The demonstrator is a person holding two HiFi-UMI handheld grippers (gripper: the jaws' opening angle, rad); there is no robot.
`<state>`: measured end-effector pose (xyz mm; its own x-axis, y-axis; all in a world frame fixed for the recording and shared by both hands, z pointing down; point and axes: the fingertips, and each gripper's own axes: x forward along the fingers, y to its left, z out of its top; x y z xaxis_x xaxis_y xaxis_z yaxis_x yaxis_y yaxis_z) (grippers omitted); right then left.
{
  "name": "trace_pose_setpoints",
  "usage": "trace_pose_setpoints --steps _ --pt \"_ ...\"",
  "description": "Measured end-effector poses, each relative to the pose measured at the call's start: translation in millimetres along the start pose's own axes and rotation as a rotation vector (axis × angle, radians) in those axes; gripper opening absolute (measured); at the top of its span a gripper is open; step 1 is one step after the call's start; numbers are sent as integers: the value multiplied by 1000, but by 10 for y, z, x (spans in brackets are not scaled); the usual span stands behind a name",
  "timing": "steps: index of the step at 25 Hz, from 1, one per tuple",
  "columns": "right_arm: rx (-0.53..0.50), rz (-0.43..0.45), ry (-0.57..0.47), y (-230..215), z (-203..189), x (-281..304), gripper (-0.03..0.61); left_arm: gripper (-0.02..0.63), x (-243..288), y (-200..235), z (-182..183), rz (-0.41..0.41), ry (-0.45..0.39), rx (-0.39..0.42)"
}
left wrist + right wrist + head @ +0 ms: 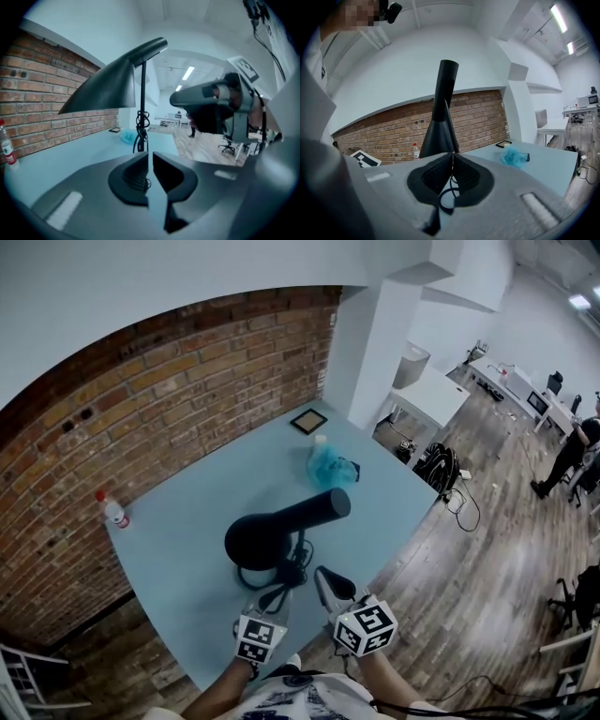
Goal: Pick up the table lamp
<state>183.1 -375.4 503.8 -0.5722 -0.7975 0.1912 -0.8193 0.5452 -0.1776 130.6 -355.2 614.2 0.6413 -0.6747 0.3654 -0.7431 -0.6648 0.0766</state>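
The black table lamp [281, 529] stands mid-table on the light blue table [187, 521], its cone shade pointing left and its black cable [289, 576] coiled at the near side. My left gripper [276, 597] is shut and empty, just short of the cable. My right gripper [328, 579] is shut and empty too, close to the lamp's near right side. In the left gripper view the lamp's shade [101, 91] and thin stem [142, 105] rise just beyond the left gripper [150, 154]. In the right gripper view the lamp [440, 122] towers right behind the right gripper [452, 154].
A red-capped bottle [114, 512] stands by the brick wall [141, 418]. A blue fluffy bundle [328, 465] and a small picture frame [308, 421] lie at the table's far end. The near table edge is under my hands. A backpack [439, 465] sits on the floor to the right.
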Motion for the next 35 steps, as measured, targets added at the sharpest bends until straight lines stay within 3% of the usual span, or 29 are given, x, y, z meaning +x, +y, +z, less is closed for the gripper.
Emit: trace_pose_setpoints --steps 3,5,9,17,27,31,33,35 --pt "-11 26 6 -67 44 118 3 7 136 33 -24 3 7 -20" --pt "-12 54 9 -78 68 193 62 18 216 70 -35 7 15 -28" --pt "-19 97 -2 -111 103 308 65 58 361 112 -76 -4 23 -53" --pt "-12 219 -19 -20 113 536 180 125 572 154 -197 -55 19 -67" --pt "-45 314 -11 55 93 687 171 147 824 195 -344 -73 52 -56" --pt "-52 333 -23 57 105 691 144 146 895 233 -324 -60 46 -53" --pt "-50 323 -25 17 99 702 94 146 912 250 -296 -56 44 -53" --pt "-44 326 -22 -8 82 713 94 146 944 289 -307 -44 32 -57"
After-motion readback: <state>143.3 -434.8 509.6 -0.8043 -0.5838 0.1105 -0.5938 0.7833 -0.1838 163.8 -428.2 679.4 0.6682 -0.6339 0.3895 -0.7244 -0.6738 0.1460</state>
